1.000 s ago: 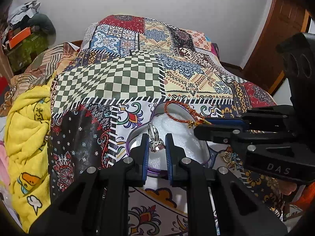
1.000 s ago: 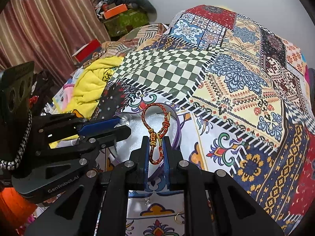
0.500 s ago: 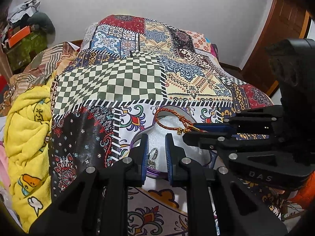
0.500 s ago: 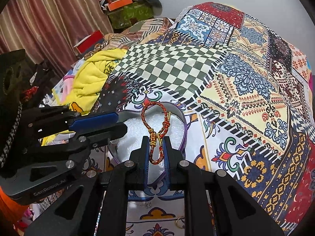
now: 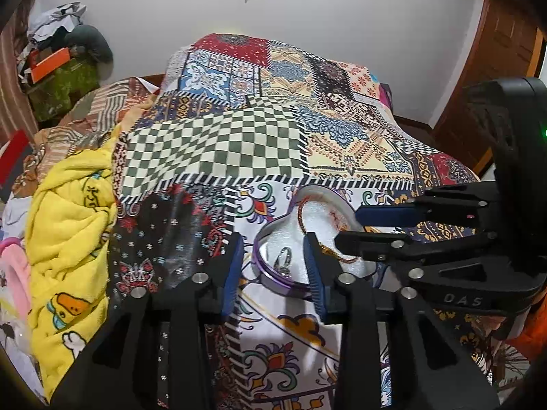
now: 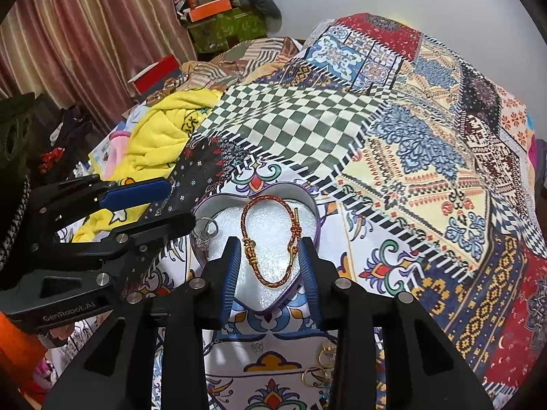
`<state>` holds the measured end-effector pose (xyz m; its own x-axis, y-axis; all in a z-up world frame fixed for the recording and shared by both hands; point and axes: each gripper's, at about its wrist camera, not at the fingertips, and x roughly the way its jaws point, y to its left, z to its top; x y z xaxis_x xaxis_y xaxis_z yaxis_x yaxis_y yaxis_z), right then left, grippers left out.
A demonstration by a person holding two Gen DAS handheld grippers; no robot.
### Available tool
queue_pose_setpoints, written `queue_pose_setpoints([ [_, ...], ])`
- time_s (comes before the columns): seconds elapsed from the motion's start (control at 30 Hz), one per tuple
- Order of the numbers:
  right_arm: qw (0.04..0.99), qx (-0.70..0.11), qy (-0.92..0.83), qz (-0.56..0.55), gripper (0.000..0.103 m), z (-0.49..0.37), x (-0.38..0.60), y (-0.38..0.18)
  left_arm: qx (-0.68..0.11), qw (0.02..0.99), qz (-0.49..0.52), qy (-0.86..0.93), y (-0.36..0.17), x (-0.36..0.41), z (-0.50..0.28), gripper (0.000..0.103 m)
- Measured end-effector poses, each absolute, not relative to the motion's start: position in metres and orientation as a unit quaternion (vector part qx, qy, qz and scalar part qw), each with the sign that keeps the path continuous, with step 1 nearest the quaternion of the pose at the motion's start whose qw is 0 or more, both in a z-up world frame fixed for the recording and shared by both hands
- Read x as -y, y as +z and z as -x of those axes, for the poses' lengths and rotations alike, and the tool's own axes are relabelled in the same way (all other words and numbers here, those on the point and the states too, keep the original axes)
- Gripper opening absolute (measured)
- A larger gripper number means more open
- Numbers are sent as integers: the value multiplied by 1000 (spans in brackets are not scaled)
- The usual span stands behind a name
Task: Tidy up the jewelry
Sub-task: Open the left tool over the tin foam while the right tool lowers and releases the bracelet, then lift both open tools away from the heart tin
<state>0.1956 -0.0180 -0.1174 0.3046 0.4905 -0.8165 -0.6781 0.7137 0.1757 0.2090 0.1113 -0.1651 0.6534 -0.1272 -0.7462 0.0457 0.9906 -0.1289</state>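
Observation:
A heart-shaped purple box (image 6: 316,220) with white foam lining sits on the patchwork bedspread. A red and gold braided bracelet (image 6: 270,239) lies on the foam. A silver ring (image 6: 204,234) lies at the box's left side; it also shows in the left wrist view (image 5: 283,262). My right gripper (image 6: 270,266) is open and empty, its fingers either side of the bracelet. My left gripper (image 5: 273,263) is open and empty, just above the box (image 5: 273,282) near the ring. The bracelet (image 5: 324,249) is partly hidden there by the right gripper.
Gold rings (image 6: 319,365) and a small silver piece (image 6: 257,345) lie on the bedspread in front of the box. A yellow towel (image 5: 71,225) is bunched at the bed's left edge. Boxes and clutter (image 6: 218,13) stand by the curtain at the far left.
Both grippers have opened. The ring left the left gripper and the bracelet left the right gripper; both now lie on the foam in the box.

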Motion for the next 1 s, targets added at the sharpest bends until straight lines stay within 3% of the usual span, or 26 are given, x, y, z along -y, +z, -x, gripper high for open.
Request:
queue_pose_setpoints([
  [0.4, 829, -437, 328, 116, 32, -171, 49, -96, -417, 906, 57, -36, -158, -108, -192, 42],
  [0.57, 831, -450, 312, 97, 32, -161, 71, -99, -418, 906, 53, -35, -155, -100, -177, 47],
  [1.0, 839, -467, 267, 78, 32, -135, 123, -117, -462, 884, 55, -48, -182, -75, -149, 48],
])
